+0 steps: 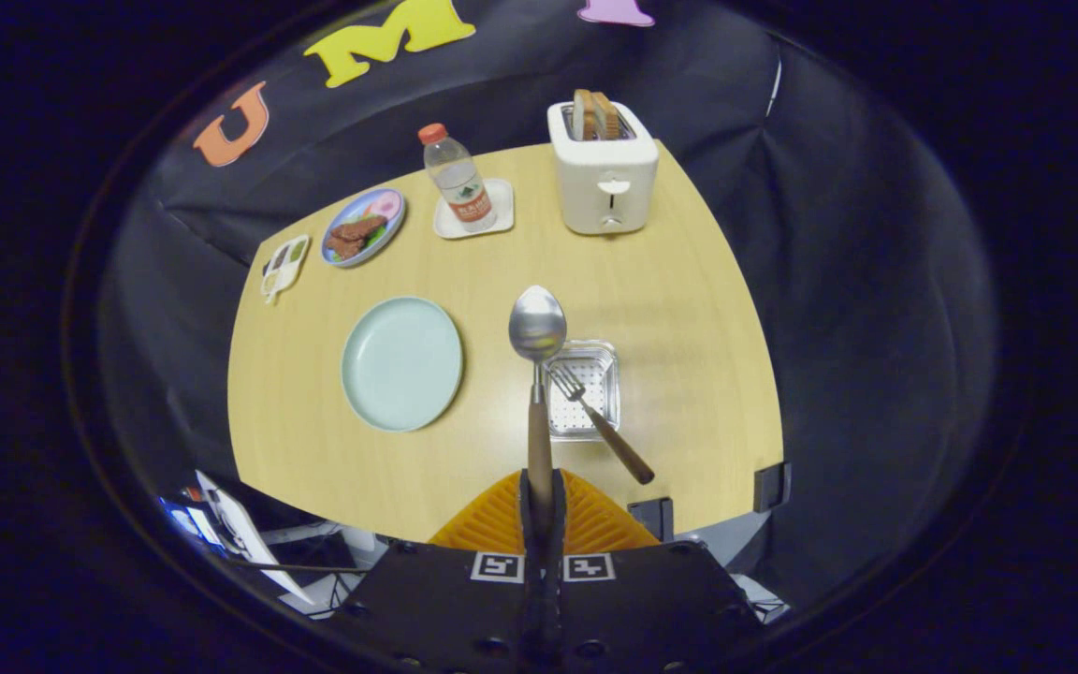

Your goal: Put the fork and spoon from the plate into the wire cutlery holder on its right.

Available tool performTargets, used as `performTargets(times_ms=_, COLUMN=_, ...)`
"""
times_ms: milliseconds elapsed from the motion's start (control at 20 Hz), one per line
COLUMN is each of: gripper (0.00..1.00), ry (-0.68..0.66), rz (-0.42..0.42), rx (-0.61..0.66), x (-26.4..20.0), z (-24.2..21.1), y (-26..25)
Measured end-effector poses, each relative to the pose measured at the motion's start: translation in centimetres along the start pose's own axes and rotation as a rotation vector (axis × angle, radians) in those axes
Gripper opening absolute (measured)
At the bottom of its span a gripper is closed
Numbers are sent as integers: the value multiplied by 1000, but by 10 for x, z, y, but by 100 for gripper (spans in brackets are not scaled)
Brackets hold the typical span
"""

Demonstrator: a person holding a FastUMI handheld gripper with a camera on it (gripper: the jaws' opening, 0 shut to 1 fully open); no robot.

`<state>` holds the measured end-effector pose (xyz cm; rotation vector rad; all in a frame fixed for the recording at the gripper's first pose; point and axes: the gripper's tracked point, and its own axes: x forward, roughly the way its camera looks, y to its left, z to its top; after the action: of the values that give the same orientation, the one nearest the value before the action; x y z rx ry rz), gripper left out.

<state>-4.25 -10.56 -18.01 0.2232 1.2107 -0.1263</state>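
Note:
My gripper (540, 496) is shut on the wooden handle of the spoon (537, 329), which points straight ahead with its metal bowl raised high over the table. The bowl hangs just left of the wire cutlery holder (583, 388), a small square mesh basket on the wooden table. The fork (598, 421) lies in the holder, tines inside and wooden handle sticking out over the near right rim. The pale green plate (401, 362) sits left of the holder with nothing on it.
At the back stand a white toaster (603, 168) with bread, a water bottle (457, 178) on a white coaster, a plate of food (363, 227) and a small white tray (284, 267). The table's near edge (389, 524) lies just beyond my fingers.

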Motion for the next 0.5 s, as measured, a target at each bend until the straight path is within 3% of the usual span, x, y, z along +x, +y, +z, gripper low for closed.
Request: performTargets(times_ms=500, gripper=3, ry=69, rz=19, rx=55, x=10, z=-4, y=-13)
